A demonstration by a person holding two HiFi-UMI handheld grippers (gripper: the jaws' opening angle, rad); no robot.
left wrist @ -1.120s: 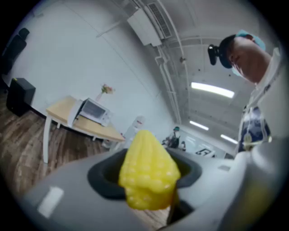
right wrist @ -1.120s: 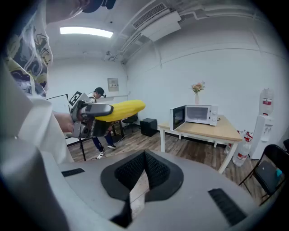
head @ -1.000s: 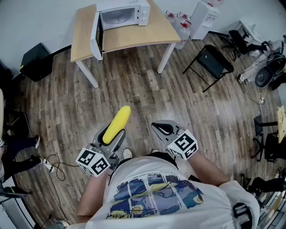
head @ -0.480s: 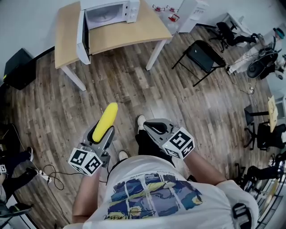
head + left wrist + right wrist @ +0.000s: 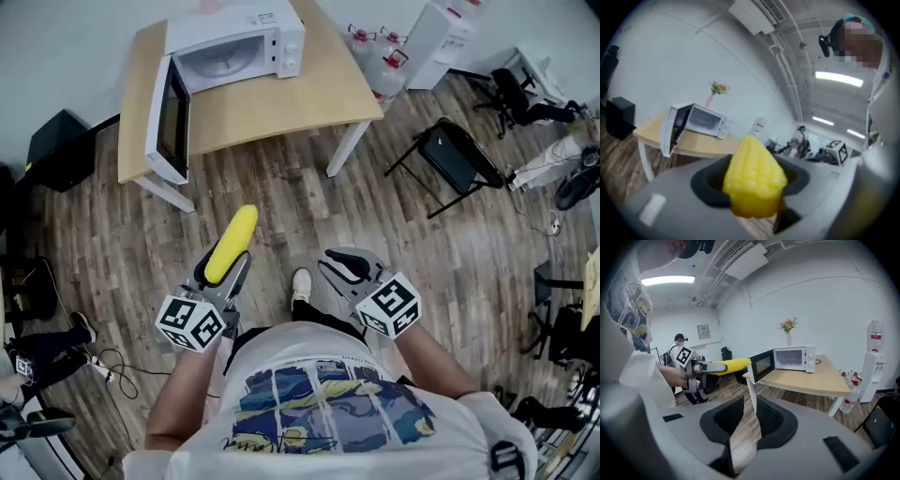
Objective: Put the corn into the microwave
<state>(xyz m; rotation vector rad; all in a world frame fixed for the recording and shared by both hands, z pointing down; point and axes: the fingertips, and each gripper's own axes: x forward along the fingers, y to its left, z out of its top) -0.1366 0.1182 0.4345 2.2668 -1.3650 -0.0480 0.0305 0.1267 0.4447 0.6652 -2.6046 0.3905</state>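
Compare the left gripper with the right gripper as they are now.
The left gripper is closed on the corn; the right gripper holds nothing. The left gripper's jaws are spread wide by the corn; the right gripper's jaws stand only a narrow gap apart. Shared: both are held out in front of the person and point toward the open microwave on the table.

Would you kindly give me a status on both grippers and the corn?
Left gripper shut on yellow corn cob. Right gripper empty, fingers apart. White microwave on wooden table, door open; nothing blocking.
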